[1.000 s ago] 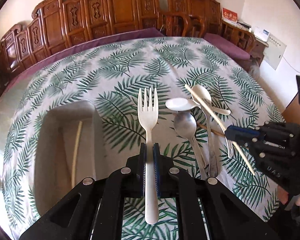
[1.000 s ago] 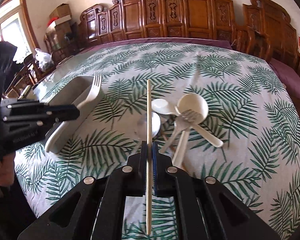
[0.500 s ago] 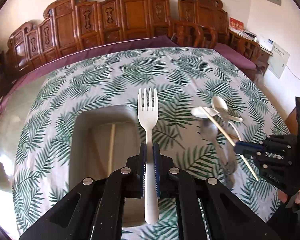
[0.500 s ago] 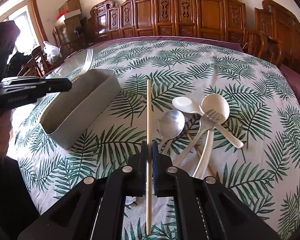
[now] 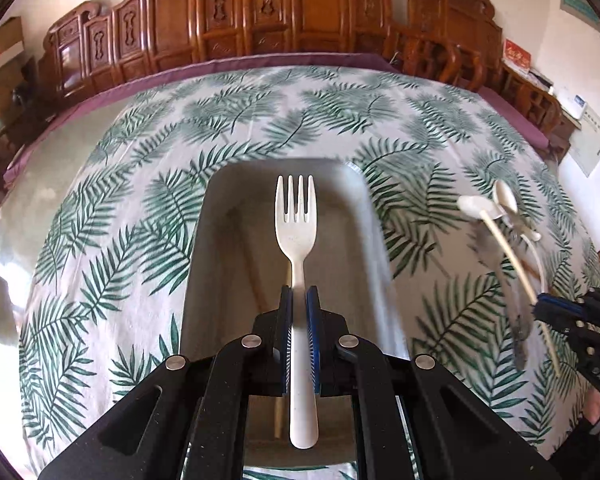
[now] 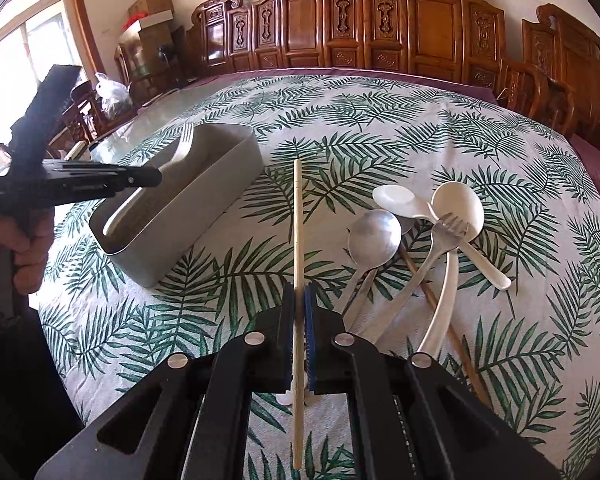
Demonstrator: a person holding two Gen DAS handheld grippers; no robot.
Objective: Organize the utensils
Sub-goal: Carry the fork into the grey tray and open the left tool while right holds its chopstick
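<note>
My left gripper (image 5: pixel 299 300) is shut on a white plastic fork (image 5: pixel 296 224) and holds it above the open grey box (image 5: pixel 376 240). A chopstick (image 5: pixel 278 416) lies inside the box. My right gripper (image 6: pixel 299 300) is shut on a pale chopstick (image 6: pixel 297 216), held above the cloth right of the grey box (image 6: pixel 220 188). A pile of utensils lies to its right: a metal spoon (image 6: pixel 374 236), a white spoon (image 6: pixel 396 200), a white ladle (image 6: pixel 458 204), a metal fork (image 6: pixel 448 228) and a brown chopstick (image 6: pixel 440 304).
The round table has a palm-leaf cloth (image 6: pixel 380 128). Carved wooden chairs (image 6: pixel 380 32) ring the far side. The left gripper (image 6: pixel 80 180) shows over the box in the right wrist view. The right gripper (image 5: pixel 580 320) shows at the right edge in the left wrist view.
My left gripper has moved left with the fork, from above the cloth to above the grey box. My right gripper still holds the chopstick and has shifted slightly.
</note>
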